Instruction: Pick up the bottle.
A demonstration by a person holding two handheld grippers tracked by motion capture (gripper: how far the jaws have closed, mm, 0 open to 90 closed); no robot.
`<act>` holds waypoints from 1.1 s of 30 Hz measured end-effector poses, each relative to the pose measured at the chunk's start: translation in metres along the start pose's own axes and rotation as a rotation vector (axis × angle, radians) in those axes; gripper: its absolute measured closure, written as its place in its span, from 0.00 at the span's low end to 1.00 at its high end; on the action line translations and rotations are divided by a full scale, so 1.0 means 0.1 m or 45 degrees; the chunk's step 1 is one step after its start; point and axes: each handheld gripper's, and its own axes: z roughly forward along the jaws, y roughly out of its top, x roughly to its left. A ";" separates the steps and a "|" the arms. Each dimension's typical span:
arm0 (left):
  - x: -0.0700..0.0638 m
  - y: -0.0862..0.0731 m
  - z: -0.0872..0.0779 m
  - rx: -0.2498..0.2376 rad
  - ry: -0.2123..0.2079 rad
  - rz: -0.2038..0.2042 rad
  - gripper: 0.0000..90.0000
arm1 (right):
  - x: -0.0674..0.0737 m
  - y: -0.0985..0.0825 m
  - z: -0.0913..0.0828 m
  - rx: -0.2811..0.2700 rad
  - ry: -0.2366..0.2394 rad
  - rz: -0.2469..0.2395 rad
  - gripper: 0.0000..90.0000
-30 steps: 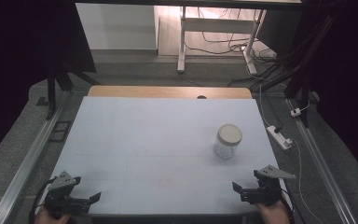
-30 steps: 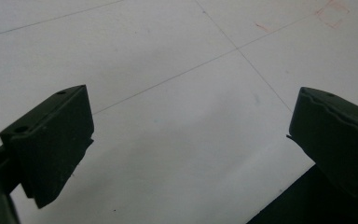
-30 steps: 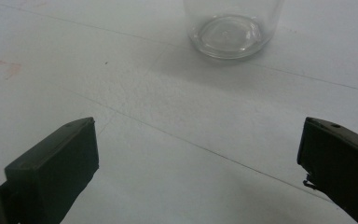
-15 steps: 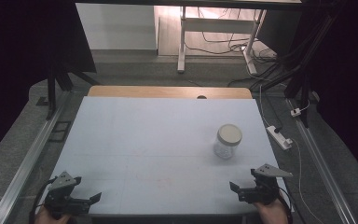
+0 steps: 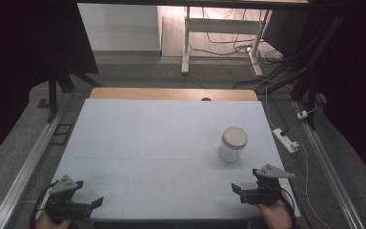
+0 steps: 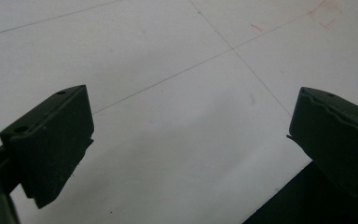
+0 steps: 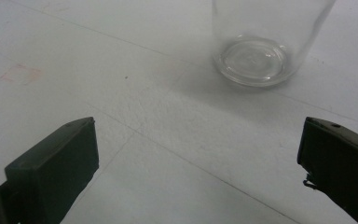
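Observation:
A clear glass jar [image 5: 233, 144] with a pale lid stands upright on the right half of the white table [image 5: 162, 143]. My right gripper [image 5: 240, 191] rests near the front right edge, open, a short way in front of the jar. In the right gripper view the jar's glass base [image 7: 261, 51] sits beyond the two spread black jaws, with nothing between them. My left gripper [image 5: 93, 204] lies at the front left corner, open, with only bare tabletop [image 6: 182, 121] between its jaws.
A wooden strip [image 5: 171, 94] runs along the table's far edge. A white power strip [image 5: 286, 140] lies on the floor beside the right side. Metal rails [image 5: 28, 162] flank the table, and a table frame with cables [image 5: 219, 33] stands behind.
The right gripper has shifted slightly left and forward along the front edge. The left gripper and the jar have stayed put.

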 end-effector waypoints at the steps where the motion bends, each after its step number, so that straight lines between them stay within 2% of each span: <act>1: 0.00 0.00 0.00 0.000 -0.001 0.000 0.01 | 0.00 0.01 0.00 -0.001 0.001 -0.001 0.00; 14: 0.00 0.00 0.00 -0.004 -0.007 0.000 0.01 | -0.04 0.09 0.10 0.017 0.023 0.003 0.00; 22: 0.01 0.00 0.00 -0.002 -0.013 0.000 0.01 | -0.08 0.15 0.18 0.025 -0.016 -0.023 0.00; 33: 0.01 0.00 0.00 0.008 -0.025 0.010 0.00 | -0.16 0.22 0.29 0.034 -0.045 -0.019 0.00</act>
